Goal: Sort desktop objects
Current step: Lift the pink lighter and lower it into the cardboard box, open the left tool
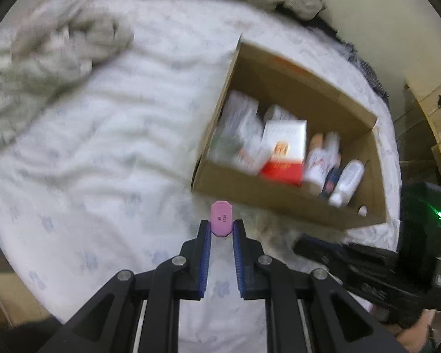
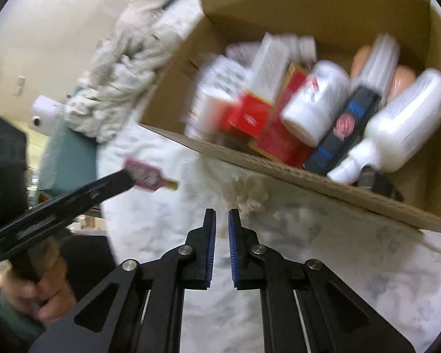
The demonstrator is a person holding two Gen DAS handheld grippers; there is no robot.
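Note:
My left gripper is shut on a small pink oblong item, held above the white floral sheet just short of the cardboard box. The right wrist view shows the same item at the left gripper's tip, left of the box. My right gripper is shut with nothing between its blue pads, close over the sheet near the box's front wall. Inside the box lie white bottles, a red and white carton and a dark blue pack.
A crumpled grey-beige blanket covers the far left of the bed. A wad of crumpled paper lies on the sheet beside the box's front wall. A hand grips the left tool's handle. Shelving stands off the bed's right side.

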